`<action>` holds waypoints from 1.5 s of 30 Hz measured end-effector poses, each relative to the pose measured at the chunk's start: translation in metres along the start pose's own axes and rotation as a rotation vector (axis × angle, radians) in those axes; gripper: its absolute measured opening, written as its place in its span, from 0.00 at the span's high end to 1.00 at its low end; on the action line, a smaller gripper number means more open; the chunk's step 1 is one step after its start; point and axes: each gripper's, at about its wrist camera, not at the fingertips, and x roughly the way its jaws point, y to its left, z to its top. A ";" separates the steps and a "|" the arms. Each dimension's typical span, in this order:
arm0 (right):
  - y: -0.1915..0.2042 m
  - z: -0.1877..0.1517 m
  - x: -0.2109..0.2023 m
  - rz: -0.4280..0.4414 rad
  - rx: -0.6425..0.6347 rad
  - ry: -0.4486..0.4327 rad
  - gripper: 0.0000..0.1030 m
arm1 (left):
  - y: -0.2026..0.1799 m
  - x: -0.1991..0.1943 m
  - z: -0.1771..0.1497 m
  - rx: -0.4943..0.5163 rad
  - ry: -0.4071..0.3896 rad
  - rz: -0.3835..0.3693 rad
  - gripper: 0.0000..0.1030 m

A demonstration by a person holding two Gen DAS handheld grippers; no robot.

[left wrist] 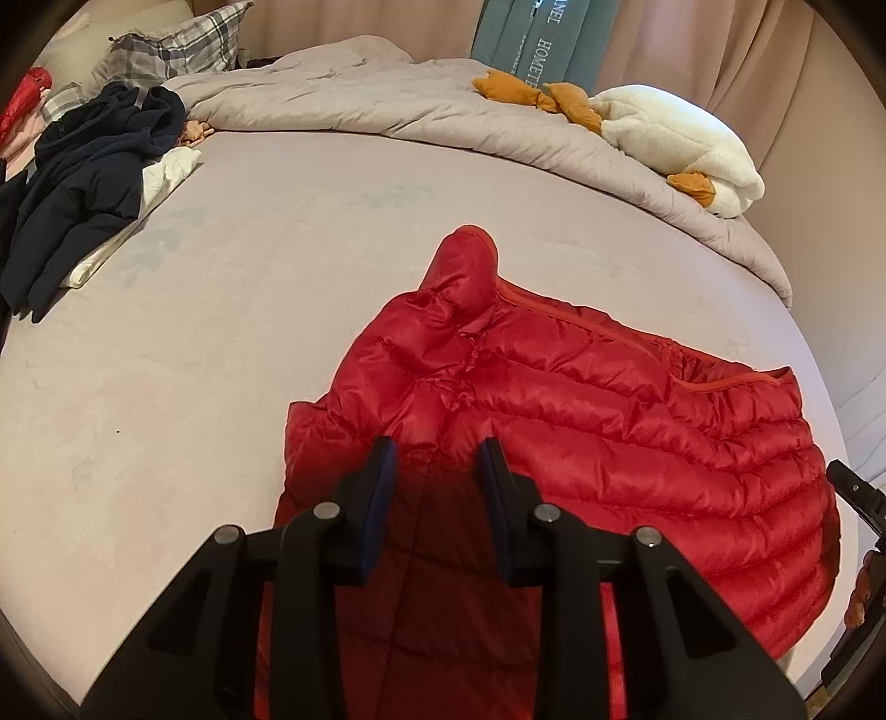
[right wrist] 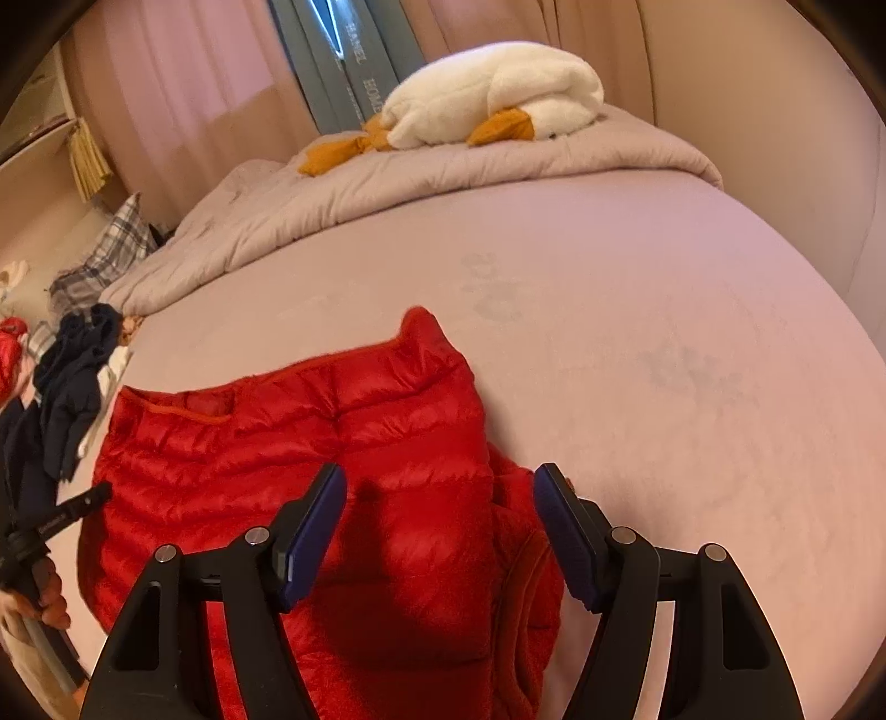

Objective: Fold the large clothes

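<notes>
"HOMETE" on teal cushion [left wrist: 540, 41]

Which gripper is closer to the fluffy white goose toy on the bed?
Right. The right gripper, over the puffy red quilted jacket, has the goose toy ahead; the left gripper sees it far off rightward.

Before you lies the red quilted down jacket [left wrist: 581, 399], glossy and puffy, spread flat on the bed [left wrist: 221, 360]. One sleeve [left wrist: 465, 266] points away from you; its near portion is folded over.

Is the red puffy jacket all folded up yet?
Not yet. The red jacket lies mostly spread on the bed, one sleeve folded across it.
</notes>
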 end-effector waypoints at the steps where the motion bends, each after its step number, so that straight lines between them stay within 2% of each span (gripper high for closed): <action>1: 0.000 0.000 0.002 -0.007 0.001 0.007 0.32 | -0.001 0.003 0.000 0.004 0.004 0.007 0.74; 3: -0.001 -0.001 0.006 -0.014 0.004 0.016 0.32 | -0.001 0.006 -0.001 0.015 0.005 0.014 0.75; 7: -0.002 -0.002 0.010 -0.003 0.004 0.029 0.47 | 0.000 0.012 -0.001 0.018 0.001 0.011 0.75; 9: -0.001 -0.001 0.012 0.007 0.000 0.030 0.61 | 0.003 0.015 0.000 0.004 0.007 0.004 0.75; 11: 0.002 -0.002 0.012 -0.001 -0.016 0.024 0.83 | 0.004 0.016 0.001 -0.010 0.010 -0.001 0.75; 13: 0.005 -0.002 0.006 -0.041 -0.031 -0.018 0.93 | 0.003 0.016 0.001 -0.015 0.009 -0.004 0.75; 17: 0.001 0.001 -0.009 -0.029 0.002 -0.087 0.98 | 0.001 0.016 0.002 -0.008 0.004 -0.002 0.75; 19: -0.001 0.001 -0.011 -0.073 -0.005 -0.111 1.00 | 0.001 0.015 0.002 -0.004 0.003 0.000 0.75; 21: -0.002 0.000 -0.003 -0.175 -0.031 -0.112 1.00 | 0.001 0.013 0.002 0.006 -0.002 -0.003 0.73; 22: -0.006 0.000 0.003 -0.179 -0.021 -0.096 1.00 | 0.001 0.012 0.002 0.013 -0.004 -0.004 0.73; 24: -0.020 -0.001 0.015 -0.091 0.040 -0.022 1.00 | 0.001 0.005 0.001 0.012 -0.013 -0.014 0.71; 26: -0.024 0.000 0.019 -0.088 0.058 -0.001 1.00 | 0.004 -0.005 -0.001 0.000 -0.031 -0.045 0.63; 28: -0.025 0.001 0.012 -0.111 0.060 -0.015 1.00 | 0.008 -0.017 -0.003 -0.021 -0.045 -0.078 0.50; 32: -0.024 0.003 -0.013 -0.053 0.085 -0.060 1.00 | 0.014 -0.042 -0.007 -0.035 -0.082 -0.093 0.33; 34: -0.025 0.001 -0.031 -0.017 0.104 -0.090 0.99 | 0.020 -0.058 -0.011 -0.047 -0.107 -0.107 0.23; 36: -0.026 -0.002 -0.046 0.020 0.120 -0.104 0.91 | 0.026 -0.070 -0.015 -0.062 -0.122 -0.125 0.14; 37: -0.026 -0.003 -0.051 0.036 0.124 -0.114 0.75 | 0.029 -0.077 -0.018 -0.072 -0.127 -0.135 0.10; 38: -0.026 -0.002 -0.052 0.044 0.129 -0.122 0.50 | 0.032 -0.082 -0.022 -0.082 -0.132 -0.144 0.10; 40: -0.027 -0.007 -0.062 0.052 0.149 -0.158 0.29 | 0.035 -0.091 -0.030 -0.093 -0.139 -0.161 0.07; 42: -0.025 -0.011 -0.063 0.051 0.157 -0.160 0.29 | 0.037 -0.094 -0.038 -0.096 -0.141 -0.165 0.01; 45: -0.028 -0.017 -0.059 0.067 0.192 -0.123 0.24 | 0.039 -0.097 -0.048 -0.099 -0.138 -0.156 0.01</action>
